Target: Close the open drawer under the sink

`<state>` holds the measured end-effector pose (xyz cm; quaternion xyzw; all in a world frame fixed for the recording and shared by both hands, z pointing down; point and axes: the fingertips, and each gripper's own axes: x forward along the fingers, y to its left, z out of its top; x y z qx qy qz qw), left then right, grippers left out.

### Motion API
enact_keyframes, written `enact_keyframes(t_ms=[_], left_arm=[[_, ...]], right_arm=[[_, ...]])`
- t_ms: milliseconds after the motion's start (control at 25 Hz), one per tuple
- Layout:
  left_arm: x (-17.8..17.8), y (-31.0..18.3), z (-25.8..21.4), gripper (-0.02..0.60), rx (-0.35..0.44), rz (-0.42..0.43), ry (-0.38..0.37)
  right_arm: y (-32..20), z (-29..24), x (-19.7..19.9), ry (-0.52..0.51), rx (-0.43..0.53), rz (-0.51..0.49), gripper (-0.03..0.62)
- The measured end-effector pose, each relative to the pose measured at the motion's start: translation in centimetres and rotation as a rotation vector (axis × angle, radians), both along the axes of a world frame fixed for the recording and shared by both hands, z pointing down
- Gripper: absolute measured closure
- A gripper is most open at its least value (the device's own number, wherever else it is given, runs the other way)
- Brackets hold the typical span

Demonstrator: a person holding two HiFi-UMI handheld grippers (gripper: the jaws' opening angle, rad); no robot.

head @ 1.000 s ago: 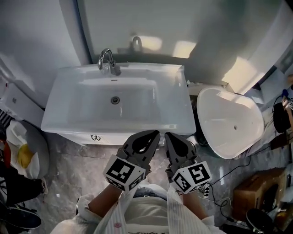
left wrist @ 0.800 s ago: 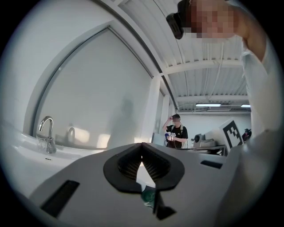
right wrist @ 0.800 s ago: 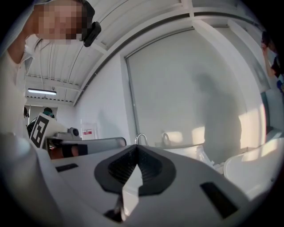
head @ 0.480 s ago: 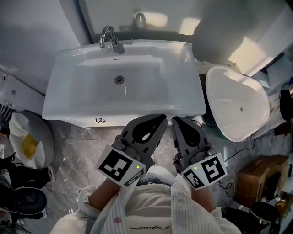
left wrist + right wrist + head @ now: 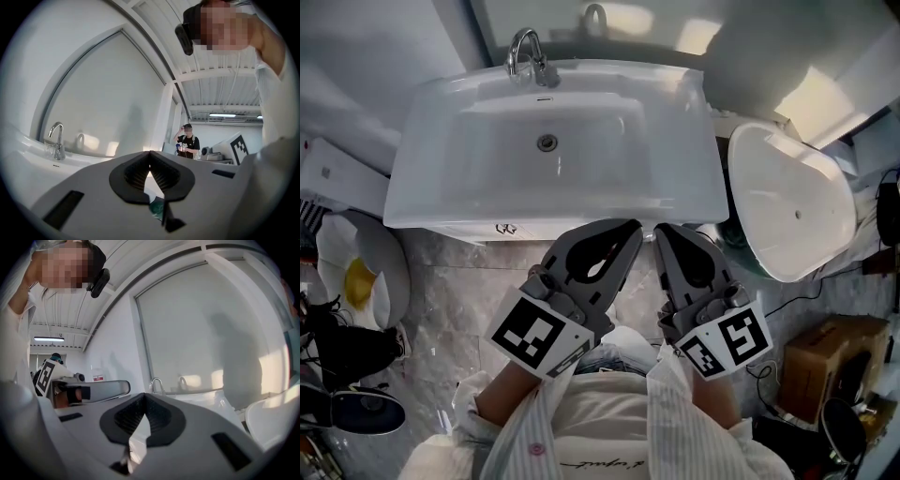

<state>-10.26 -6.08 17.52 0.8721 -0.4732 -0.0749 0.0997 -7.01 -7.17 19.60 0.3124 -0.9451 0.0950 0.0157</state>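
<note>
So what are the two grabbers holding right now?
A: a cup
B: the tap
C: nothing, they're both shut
C: the left gripper and the right gripper each show jaws closed tip to tip with nothing between them.

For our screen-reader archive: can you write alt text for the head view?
Seen from above, a person holds the left gripper and right gripper, both shut and empty, side by side at the front edge of a white sink. A chrome faucet stands at its back; a white oval fixture sits to its right.
</note>
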Motion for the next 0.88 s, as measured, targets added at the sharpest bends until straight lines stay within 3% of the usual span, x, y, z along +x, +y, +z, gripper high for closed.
enact_keyframes(t_ms=[880], left_arm=[[0.5, 0.2, 0.6, 0.568, -0.017, 0.010, -0.015]], right_arm=[[0.7, 1.1, -0.5, 0.027, -0.028, -0.040, 0.585]])
